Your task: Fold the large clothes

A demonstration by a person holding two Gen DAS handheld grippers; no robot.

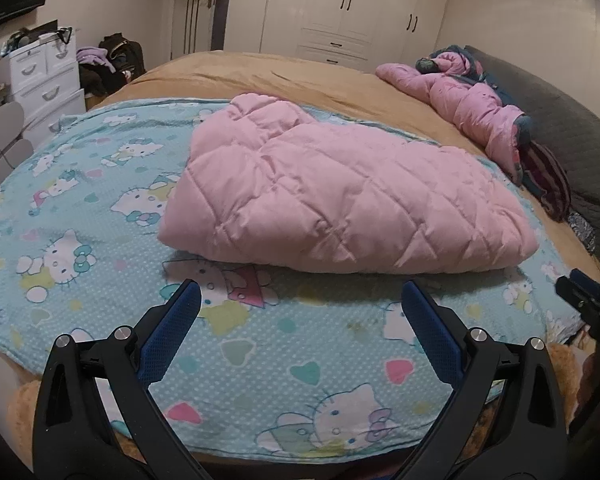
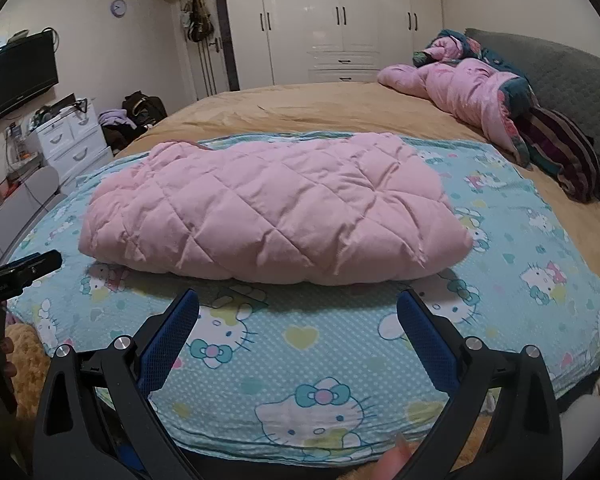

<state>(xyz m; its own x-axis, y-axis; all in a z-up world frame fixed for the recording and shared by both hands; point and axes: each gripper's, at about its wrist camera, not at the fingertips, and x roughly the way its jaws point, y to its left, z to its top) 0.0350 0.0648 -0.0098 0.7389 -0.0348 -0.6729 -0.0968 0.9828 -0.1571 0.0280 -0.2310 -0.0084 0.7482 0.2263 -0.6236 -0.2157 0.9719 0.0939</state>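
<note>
A pink quilted coat (image 1: pixel 340 196) (image 2: pixel 268 208) lies folded into a thick bundle on a light blue cartoon-cat blanket (image 1: pixel 100 220) (image 2: pixel 540 240) on the bed. My left gripper (image 1: pixel 300 300) hangs open above the blanket, just short of the bundle's near edge, nothing between its blue pads (image 1: pixel 172 336). My right gripper (image 2: pixel 298 308) is likewise open and empty in front of the bundle. In the left wrist view the right gripper's tip (image 1: pixel 588 300) shows at the right edge. The left gripper's tip (image 2: pixel 24 272) shows at the left edge of the right wrist view.
A second pink jacket (image 1: pixel 472 108) (image 2: pixel 472 96) lies crumpled by the dark headboard (image 2: pixel 560 68) with striped cloth (image 2: pixel 560 156). A tan bedspread (image 1: pixel 260 76) covers the far bed. White drawers (image 1: pixel 44 80), a wall TV (image 2: pixel 16 76) and wardrobes (image 2: pixel 340 20) ring the room.
</note>
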